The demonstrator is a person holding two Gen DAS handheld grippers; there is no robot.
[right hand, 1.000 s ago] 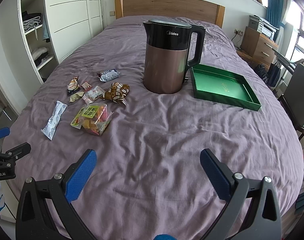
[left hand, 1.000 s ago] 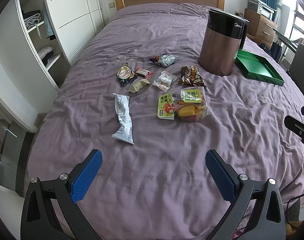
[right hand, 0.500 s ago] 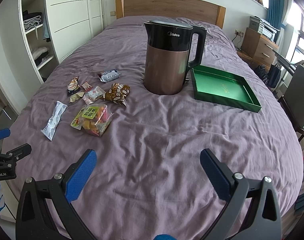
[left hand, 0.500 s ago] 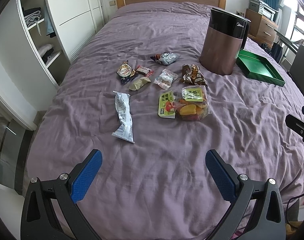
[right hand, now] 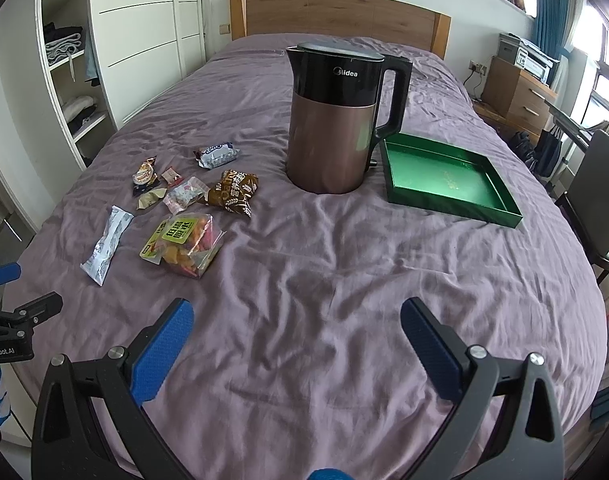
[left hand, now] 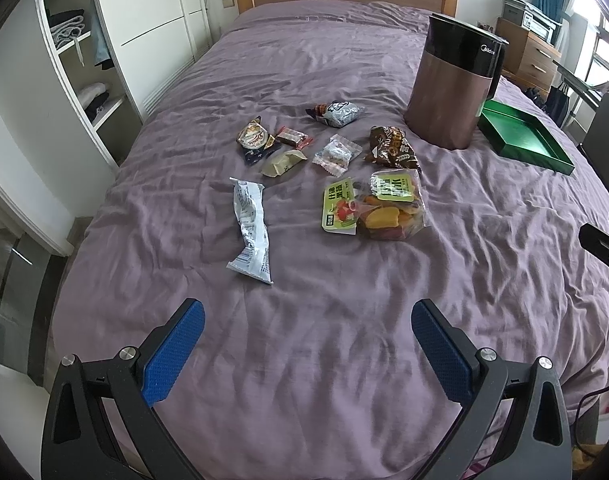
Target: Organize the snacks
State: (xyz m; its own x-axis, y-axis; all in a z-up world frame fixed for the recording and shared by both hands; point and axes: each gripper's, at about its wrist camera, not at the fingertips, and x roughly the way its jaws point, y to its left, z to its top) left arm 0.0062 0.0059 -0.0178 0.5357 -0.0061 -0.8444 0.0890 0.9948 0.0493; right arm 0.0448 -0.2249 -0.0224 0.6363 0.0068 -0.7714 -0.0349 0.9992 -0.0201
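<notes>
Your left gripper (left hand: 304, 328) and right gripper (right hand: 297, 326) both hover over the purple bedspread (right hand: 344, 280), each with blue-padded fingers spread wide and nothing between them. Only your right wrist view shows the kettle (right hand: 336, 120) whole, handle and lid included, and the full floor of the green tray (right hand: 500, 216) just right of it; that tray holds no snacks. The left wrist view cuts the kettle's handle but reads the wrappers better. Left of the kettle lie the snacks: a brown crinkled bag (left hand: 392, 148) nearest it, a clear bag of coloured pieces (left hand: 392, 208) with a green label, a flat green packet (left hand: 338, 208) touching that bag, a long white sachet (left hand: 250, 228) farthest out, and several small foil sweets (left hand: 292, 140) behind.
</notes>
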